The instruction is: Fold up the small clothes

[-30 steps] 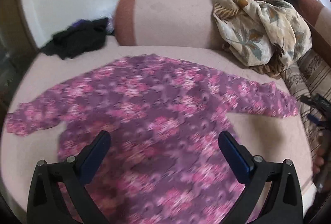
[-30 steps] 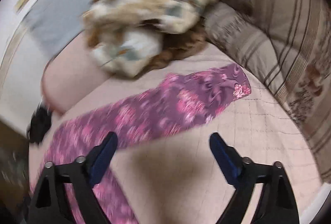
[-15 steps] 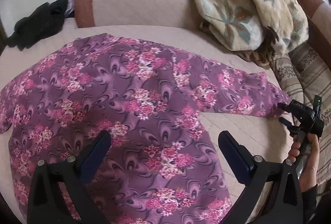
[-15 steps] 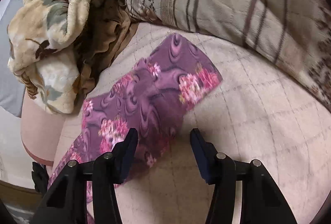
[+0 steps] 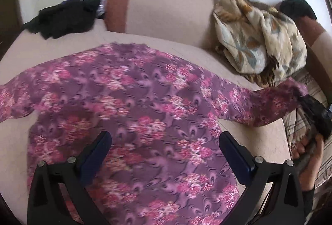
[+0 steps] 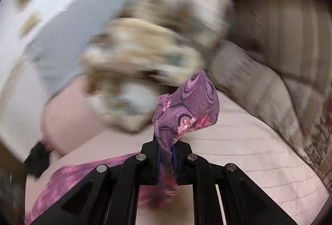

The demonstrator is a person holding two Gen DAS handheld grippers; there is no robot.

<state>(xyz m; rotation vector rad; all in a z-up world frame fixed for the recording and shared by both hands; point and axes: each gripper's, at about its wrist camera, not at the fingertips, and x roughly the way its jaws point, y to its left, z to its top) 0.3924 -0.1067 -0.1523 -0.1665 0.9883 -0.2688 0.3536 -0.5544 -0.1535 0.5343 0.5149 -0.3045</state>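
Fold small clothes, opening stage. The purple floral top (image 5: 132, 112) lay spread flat on the pink sofa seat (image 5: 51, 52), with its body and both sleeves unfolded; no fold had yet been made, so by the look of it nearly the whole task remained ahead of you.

Your right gripper (image 6: 166, 154) had just been closing, and its jaws stood pinched on the cuff of the sleeve (image 6: 186, 108) on the side of the top nearest the patterned blanket (image 5: 259, 42). The cuff stood up out of the jaws, lifted clear of the seat. That grasp was the only step visibly done.

Your left gripper (image 5: 166, 152) hovered over the lower body of the top with its jaws wide and nothing between them.

What was left, as a judgement: carrying the held sleeve inward across the body, doing the same with the far sleeve, then folding the body itself. A dark garment (image 5: 64, 15) beyond the top, by the sofa back, looked unfolded as well.

No brand, label or legible writing appeared in either view; the right wrist view was heavily blurred.
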